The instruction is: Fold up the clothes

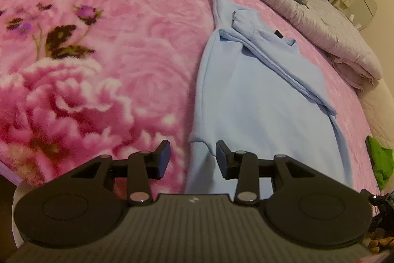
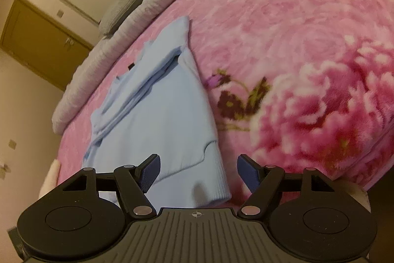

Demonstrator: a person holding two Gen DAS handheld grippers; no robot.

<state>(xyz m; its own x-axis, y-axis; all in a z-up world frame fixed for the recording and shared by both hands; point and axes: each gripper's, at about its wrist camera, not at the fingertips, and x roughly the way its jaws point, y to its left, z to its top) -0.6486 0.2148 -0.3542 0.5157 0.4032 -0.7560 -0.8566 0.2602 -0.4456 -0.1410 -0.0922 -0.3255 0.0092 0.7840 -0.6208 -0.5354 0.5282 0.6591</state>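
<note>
Left wrist view: left gripper (image 1: 192, 159), jaws apart, hovers over the blue sweater's (image 1: 258, 102) hem; right gripper (image 2: 198, 173) likewise gapes.

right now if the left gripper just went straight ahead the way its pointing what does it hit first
Most likely the light blue sweatshirt: the left gripper is open, its fingers straddling the ribbed hem just ahead. Depth is unclear; it may pass over the hem and meet the sweatshirt's body further on.
</note>
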